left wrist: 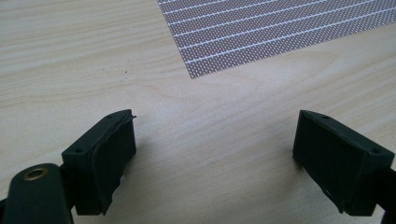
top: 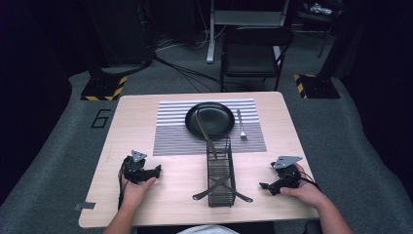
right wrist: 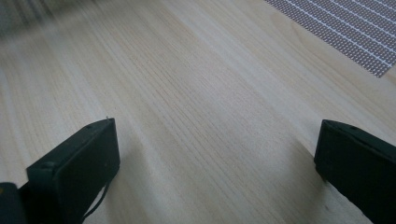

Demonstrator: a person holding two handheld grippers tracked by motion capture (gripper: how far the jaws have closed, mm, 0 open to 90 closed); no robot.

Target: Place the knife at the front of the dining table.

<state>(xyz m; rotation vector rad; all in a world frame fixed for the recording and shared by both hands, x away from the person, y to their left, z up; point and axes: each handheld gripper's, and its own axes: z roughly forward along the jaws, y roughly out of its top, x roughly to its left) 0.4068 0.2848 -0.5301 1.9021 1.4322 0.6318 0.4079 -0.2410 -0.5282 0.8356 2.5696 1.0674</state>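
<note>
High view: wire caddy nearest, near-centre on table, two dark utensils crossed inside; left gripper near-left, right gripper near-right, both apart from caddy. Black plate on striped placemat beyond, long utensil across plate, fork right of plate.
Left gripper view: jaws wide, nothing between, placemat corner ahead.
Right gripper view: jaws wide, empty, bare wood below.

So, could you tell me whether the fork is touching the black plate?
Apart. The high view shows striped mat between the fork and the plate.
</note>
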